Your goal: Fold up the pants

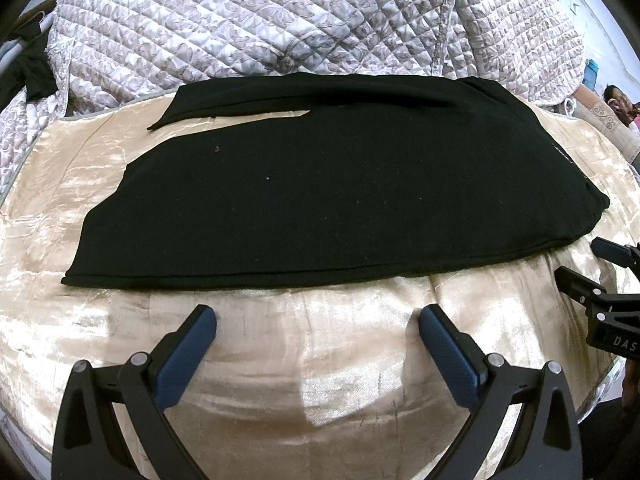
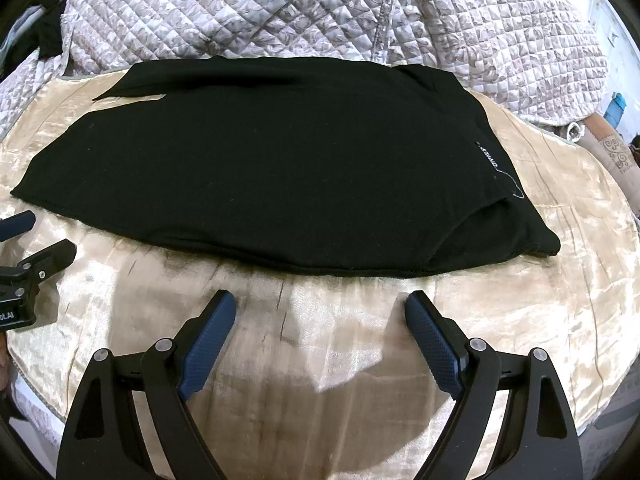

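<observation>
Above the beige satin spread (image 1: 280,380), left tongs (image 1: 318,322) and right tongs (image 2: 320,308) hover spread wide and hold nothing. At twelve o'clock from both, the black pants (image 1: 340,200) lie folded flat, untouched, before a quilted blanket (image 1: 260,20).

Both views are bright and mostly sharp, with strong fisheye bending and dark vignetted corners. The black pants (image 1: 340,184) swallow nearly all detail, reading as a flat dark mass. Just nearer the camera than the pants, the shiny gold bedcover (image 1: 300,360) shows pale glare patches and soft grey shadows.
</observation>
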`<state>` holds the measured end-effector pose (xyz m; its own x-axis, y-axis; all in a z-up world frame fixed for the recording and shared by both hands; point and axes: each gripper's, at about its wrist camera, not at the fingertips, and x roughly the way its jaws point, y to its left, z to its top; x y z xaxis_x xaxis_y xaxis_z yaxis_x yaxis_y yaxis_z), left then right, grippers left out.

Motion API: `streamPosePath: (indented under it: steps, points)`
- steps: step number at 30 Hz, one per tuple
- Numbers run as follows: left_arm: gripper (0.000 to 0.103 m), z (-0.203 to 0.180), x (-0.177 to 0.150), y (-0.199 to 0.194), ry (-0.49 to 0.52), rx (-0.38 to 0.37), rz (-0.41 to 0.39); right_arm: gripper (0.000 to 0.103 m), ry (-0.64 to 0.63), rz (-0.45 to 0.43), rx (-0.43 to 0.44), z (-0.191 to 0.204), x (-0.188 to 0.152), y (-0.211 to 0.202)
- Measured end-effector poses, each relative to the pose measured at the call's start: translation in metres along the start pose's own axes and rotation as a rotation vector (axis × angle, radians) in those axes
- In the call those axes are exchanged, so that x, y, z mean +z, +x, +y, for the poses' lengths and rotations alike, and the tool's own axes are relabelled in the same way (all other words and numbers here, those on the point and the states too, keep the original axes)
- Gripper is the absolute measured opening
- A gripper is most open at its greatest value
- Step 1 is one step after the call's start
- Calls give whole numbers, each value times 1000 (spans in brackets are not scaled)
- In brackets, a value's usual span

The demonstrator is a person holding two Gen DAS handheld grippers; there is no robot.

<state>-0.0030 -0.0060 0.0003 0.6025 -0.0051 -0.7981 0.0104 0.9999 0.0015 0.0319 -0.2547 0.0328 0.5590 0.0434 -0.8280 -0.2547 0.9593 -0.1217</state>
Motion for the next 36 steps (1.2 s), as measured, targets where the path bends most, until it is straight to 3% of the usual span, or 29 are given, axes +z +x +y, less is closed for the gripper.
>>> streamPosePath:
  steps: [27, 36]
  points:
    - [102, -4, 1, -2, -7, -9, -1, 87, 20, -4, 23, -2, 4, -7]
    - [102, 26, 5, -9, -169, -106, -20, 87, 120, -36, 47, -25, 9, -15]
